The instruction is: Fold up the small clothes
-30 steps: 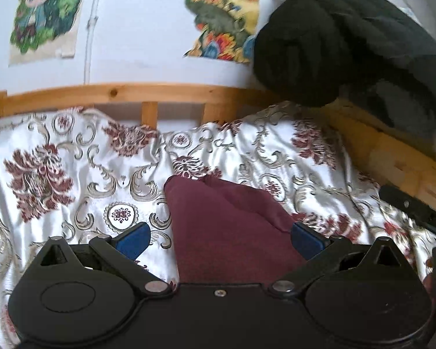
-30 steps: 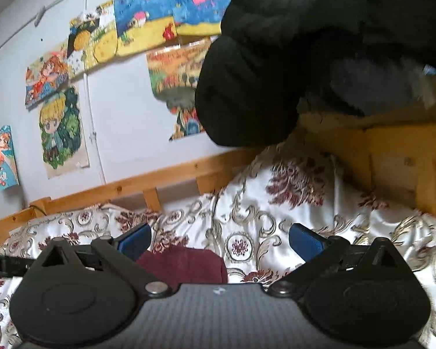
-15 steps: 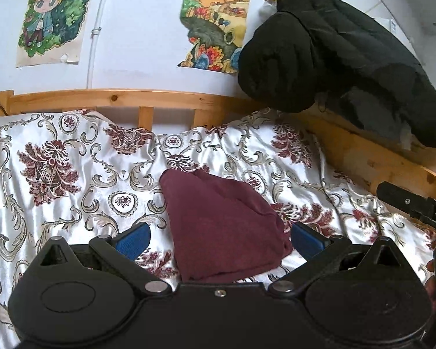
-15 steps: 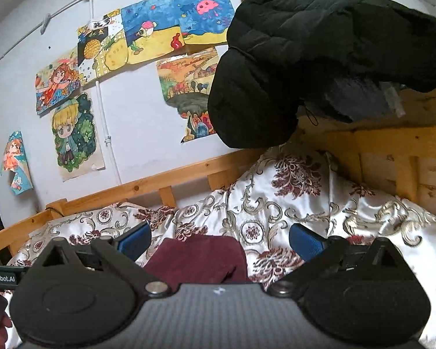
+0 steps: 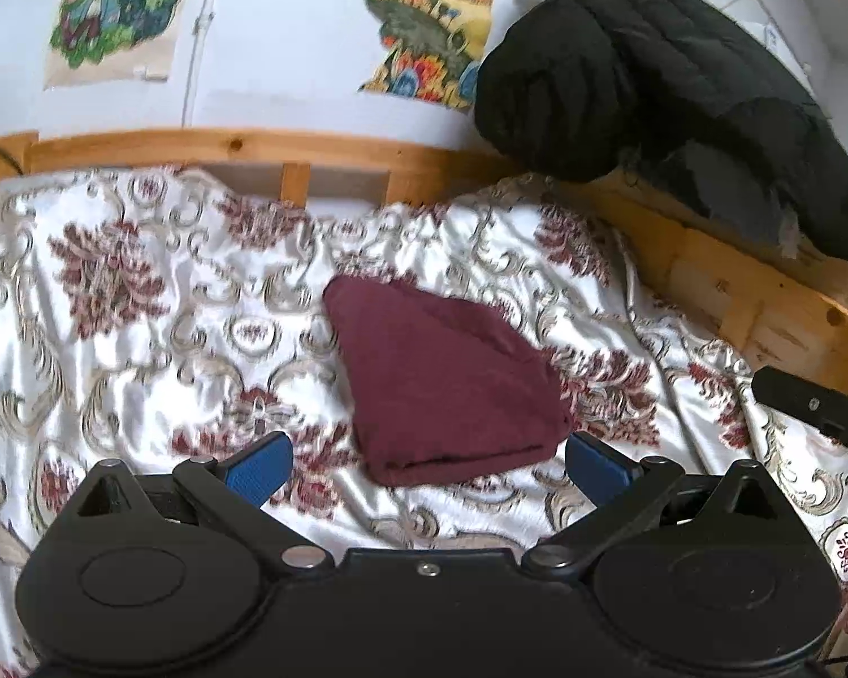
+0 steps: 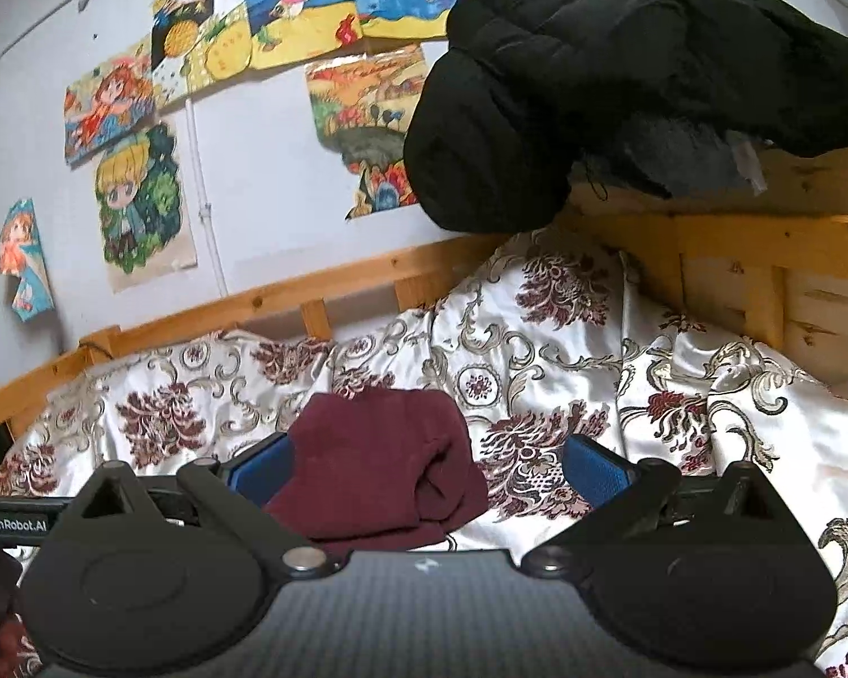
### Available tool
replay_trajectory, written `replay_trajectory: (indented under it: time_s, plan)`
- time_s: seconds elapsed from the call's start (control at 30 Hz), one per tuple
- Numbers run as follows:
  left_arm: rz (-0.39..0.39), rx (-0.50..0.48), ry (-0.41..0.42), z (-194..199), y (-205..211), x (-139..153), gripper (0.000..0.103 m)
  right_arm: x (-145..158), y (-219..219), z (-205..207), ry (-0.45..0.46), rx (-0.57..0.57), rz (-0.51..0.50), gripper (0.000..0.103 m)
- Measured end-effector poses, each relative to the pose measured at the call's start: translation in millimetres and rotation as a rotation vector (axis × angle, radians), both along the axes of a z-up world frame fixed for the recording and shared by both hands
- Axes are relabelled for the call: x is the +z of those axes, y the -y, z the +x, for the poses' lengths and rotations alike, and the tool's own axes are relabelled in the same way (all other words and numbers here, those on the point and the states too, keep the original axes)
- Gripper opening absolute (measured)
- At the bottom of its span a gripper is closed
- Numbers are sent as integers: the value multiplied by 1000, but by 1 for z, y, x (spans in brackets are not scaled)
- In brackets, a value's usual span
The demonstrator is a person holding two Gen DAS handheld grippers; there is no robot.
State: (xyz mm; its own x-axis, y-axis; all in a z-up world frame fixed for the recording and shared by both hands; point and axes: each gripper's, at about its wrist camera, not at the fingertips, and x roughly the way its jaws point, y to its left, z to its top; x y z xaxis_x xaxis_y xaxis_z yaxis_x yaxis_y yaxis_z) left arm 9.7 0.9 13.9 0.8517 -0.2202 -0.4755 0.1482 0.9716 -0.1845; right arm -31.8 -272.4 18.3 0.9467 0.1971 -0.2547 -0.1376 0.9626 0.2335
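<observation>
- Maroon knit garment, folded into a soft wedge, lies flat on the bedspread dead ahead of the left gripper, at its twelve o'clock, with the near folded edge just beyond the blue fingertip pads.
- Its long axis runs from a narrow far corner at about eleven o'clock to the broad doubled edge at about five o'clock, so it sits slightly skewed to the tool's line.
- From the right gripper the same cloth lies at ten to eleven o'clock, its left side overlapping that gripper's left pad in view; whether it touches I cannot tell.
- Both tools have their fingers spread wide apart and clamp nothing.
- Left gripper looks the better centred of the two; I judge it the likelier one to take the near edge, if another fold is wanted at all, since the piece already looks compact.
- Underneath is a glossy white satin bedspread with dark red floral and gold scroll pattern, rumpled and probably slippery.
- Pine bed rail rings it; a black padded jacket hangs at one o'clock, with cartoon posters on the pale wall.
</observation>
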Motion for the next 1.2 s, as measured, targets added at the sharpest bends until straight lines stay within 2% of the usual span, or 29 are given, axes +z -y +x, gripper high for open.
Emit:
replay_trajectory:
  time_s: [0.5, 1.2]
  plan:
    - [-22, 2, -56, 7, -5, -17, 102, -8, -7, 10, -54, 16, -30, 103]
    - [-29, 2, -62, 6, -4, -18, 102, -8, -7, 10, -56, 14, -31, 103]
